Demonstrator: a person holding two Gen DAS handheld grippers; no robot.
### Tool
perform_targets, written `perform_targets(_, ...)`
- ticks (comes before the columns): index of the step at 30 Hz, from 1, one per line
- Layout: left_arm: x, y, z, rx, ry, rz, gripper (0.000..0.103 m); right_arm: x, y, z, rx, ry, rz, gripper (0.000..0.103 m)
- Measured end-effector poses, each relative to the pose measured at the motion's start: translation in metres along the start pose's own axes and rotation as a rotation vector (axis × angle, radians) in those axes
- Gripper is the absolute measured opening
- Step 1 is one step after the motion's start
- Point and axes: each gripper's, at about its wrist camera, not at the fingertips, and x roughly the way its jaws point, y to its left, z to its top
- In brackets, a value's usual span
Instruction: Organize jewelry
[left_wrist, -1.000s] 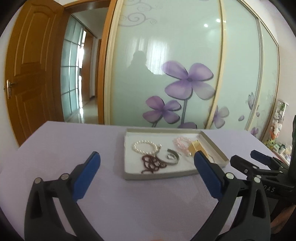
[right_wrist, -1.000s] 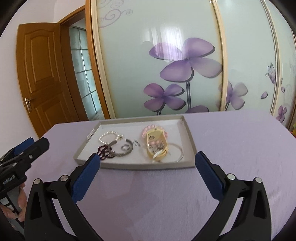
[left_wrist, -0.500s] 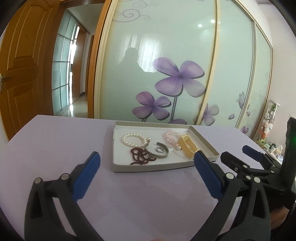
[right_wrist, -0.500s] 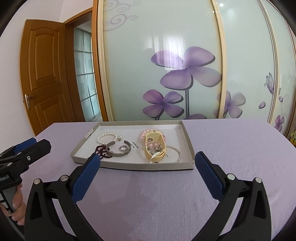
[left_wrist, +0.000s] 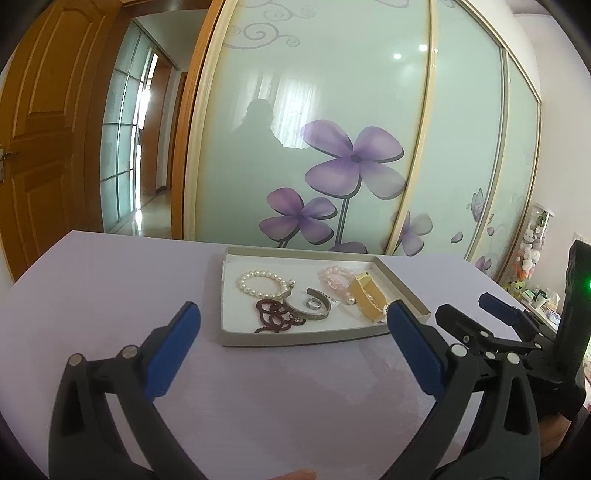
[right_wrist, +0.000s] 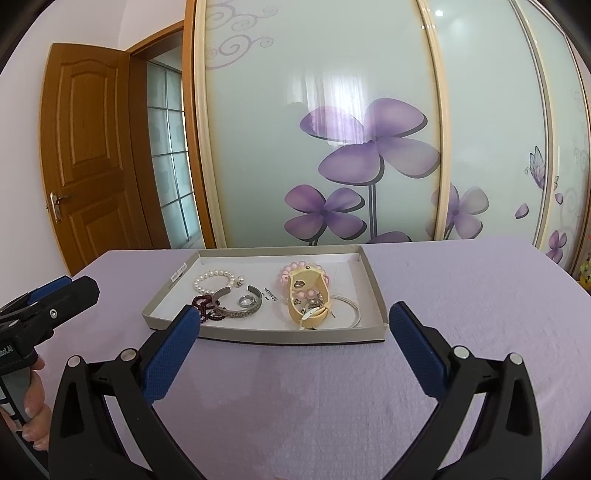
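Observation:
A grey cardboard tray (left_wrist: 229, 338) (right_wrist: 258, 334) sits on the lilac table. In it lie a white pearl bracelet (left_wrist: 258, 286) (right_wrist: 214, 277), a dark red bead bracelet (left_wrist: 275, 317) (right_wrist: 203, 306), a silver cuff (left_wrist: 314, 314) (right_wrist: 238, 312) around a small silver ring (right_wrist: 246, 300), a pink bead bracelet (left_wrist: 334, 280) (right_wrist: 303, 267), a thin silver bangle (right_wrist: 351, 310) and a small yellow open box (left_wrist: 367, 299) (right_wrist: 308, 299) holding small pieces. My left gripper (left_wrist: 291, 328) and right gripper (right_wrist: 293, 328) are open and empty, just in front of the tray.
The lilac tablecloth (right_wrist: 314, 398) covers the table. Sliding glass doors with purple flowers (right_wrist: 369, 147) stand behind it, a wooden door (right_wrist: 88, 158) to the left. The right gripper shows in the left wrist view (left_wrist: 491, 332); the left gripper shows in the right wrist view (right_wrist: 48, 306).
Both grippers have drawn back slightly and tilted up, so the tray sits a little farther off. Both stay open and empty. The jewelry has not moved.

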Motion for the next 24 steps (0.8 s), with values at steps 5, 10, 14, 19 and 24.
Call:
perform_targets(5, -0.0001, -0.0024, 0.0000, 0.006, -0.002, -0.009, 0.101, 0.0002, 0.0001, 0.0001, 0.001, -0.001, 0.003, 0.102)
perform_targets(10, -0.0009, -0.0028, 0.0014, 0.005, -0.007, -0.013, 0.101, -0.0007, 0.0005, 0.0013, 0.004, -0.003, 0.008, 0.102)
perform_targets(14, -0.0016, -0.0038, 0.0030, 0.006, -0.014, -0.012, 0.101, -0.0033, 0.0024, 0.0033, 0.001, -0.013, 0.011, 0.102)
perform_targets(19, -0.0022, -0.0045, 0.0031, 0.005, -0.014, -0.014, 0.101, -0.0039, 0.0022, 0.0035, 0.001, -0.010, 0.011, 0.102)
perform_targets(24, -0.0035, -0.0048, 0.0036, 0.003, -0.014, -0.021, 0.101, -0.0039, 0.0027, 0.0034, 0.002, -0.010, 0.011, 0.102)
